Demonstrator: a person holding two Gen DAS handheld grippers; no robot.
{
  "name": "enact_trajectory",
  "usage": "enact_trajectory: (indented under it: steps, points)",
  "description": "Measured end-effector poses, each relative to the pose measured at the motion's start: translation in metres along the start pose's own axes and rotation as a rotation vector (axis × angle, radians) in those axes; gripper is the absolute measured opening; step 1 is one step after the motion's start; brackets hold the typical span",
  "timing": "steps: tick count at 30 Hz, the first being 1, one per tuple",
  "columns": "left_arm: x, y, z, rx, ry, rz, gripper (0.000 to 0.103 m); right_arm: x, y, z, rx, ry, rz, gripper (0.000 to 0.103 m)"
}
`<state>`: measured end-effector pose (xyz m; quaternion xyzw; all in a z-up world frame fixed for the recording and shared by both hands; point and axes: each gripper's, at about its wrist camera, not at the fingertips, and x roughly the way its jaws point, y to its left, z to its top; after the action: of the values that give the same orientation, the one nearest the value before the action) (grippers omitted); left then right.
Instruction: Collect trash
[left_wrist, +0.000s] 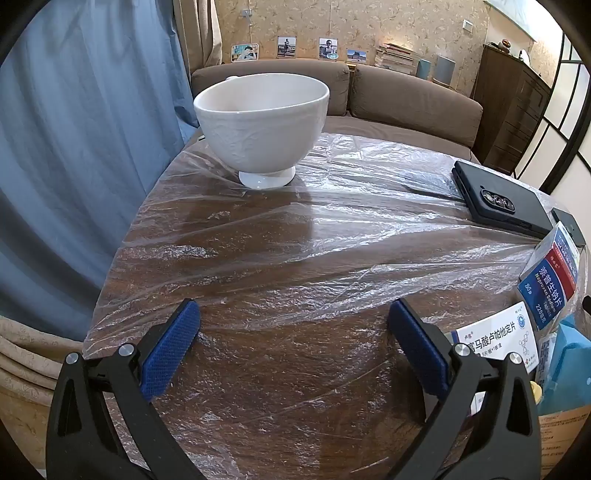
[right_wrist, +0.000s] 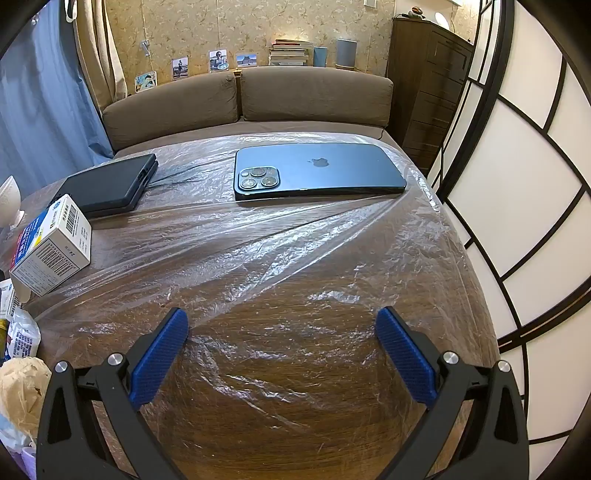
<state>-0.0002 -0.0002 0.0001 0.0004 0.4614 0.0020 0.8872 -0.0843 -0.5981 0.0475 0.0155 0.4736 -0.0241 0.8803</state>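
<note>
A wooden table (left_wrist: 280, 387) is covered with a clear crinkled plastic sheet (left_wrist: 332, 236), which also shows in the right wrist view (right_wrist: 295, 258). My left gripper (left_wrist: 293, 317) is open and empty, low over the sheet near the table's near edge. My right gripper (right_wrist: 282, 325) is open and empty over the sheet too. Medicine boxes (left_wrist: 546, 291) and a blue packet (left_wrist: 569, 369) lie at the right in the left view. In the right view a white box (right_wrist: 55, 247), a crumpled paper ball (right_wrist: 20, 387) and wrappers (right_wrist: 22, 336) lie at the left.
A white footed bowl (left_wrist: 262, 122) stands at the far left of the table. A black cased phone (left_wrist: 498, 199) (right_wrist: 107, 184) and a blue iPhone (right_wrist: 317, 171) lie face down. A brown sofa (right_wrist: 243, 96), blue curtain (left_wrist: 85, 147) and a panelled screen (right_wrist: 524, 184) surround the table.
</note>
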Motion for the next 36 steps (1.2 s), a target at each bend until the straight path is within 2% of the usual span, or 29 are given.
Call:
enact_trajectory:
  steps: [36]
  points:
    - [-0.0022, -0.0067, -0.0024, -0.002, 0.003, -0.002, 0.102, 0.0001, 0.0004, 0.0002, -0.003, 0.002, -0.004, 0.099]
